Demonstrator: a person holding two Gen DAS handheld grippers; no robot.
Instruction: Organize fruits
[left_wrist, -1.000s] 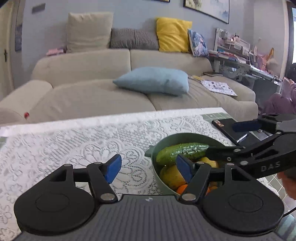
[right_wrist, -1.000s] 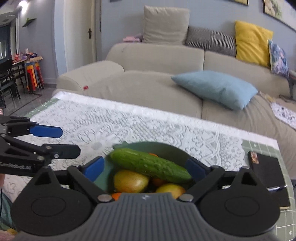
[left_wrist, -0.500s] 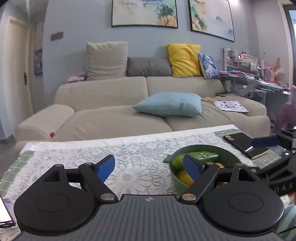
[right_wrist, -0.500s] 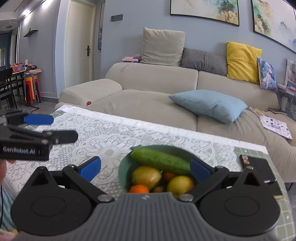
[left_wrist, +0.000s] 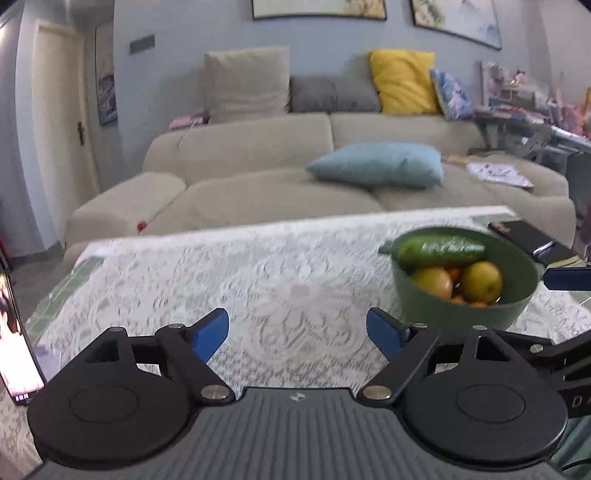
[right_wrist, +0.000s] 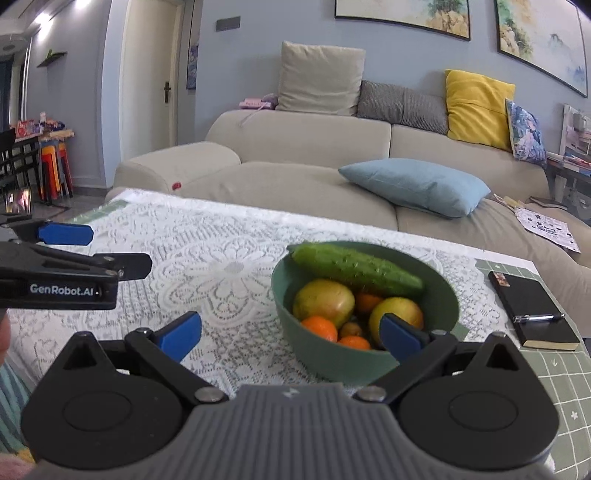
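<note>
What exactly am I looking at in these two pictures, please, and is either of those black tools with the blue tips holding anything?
Each picture comes from a camera on a handheld two-finger gripper, looking along its fingers; a person carries one in each hand. The left gripper and the right gripper both stand open and hold nothing. On the white lace tablecloth sits a dark green round bowl with a long green cucumber lying on yellow-green fruits and small oranges. A black notebook with a pen lies beside the bowl.

Black notebook (right_wrist: 532, 306) with pen (right_wrist: 539, 317) on lace cloth (right_wrist: 221, 258); blue cushion (right_wrist: 413, 184) on sofa (right_wrist: 295, 147).
</note>
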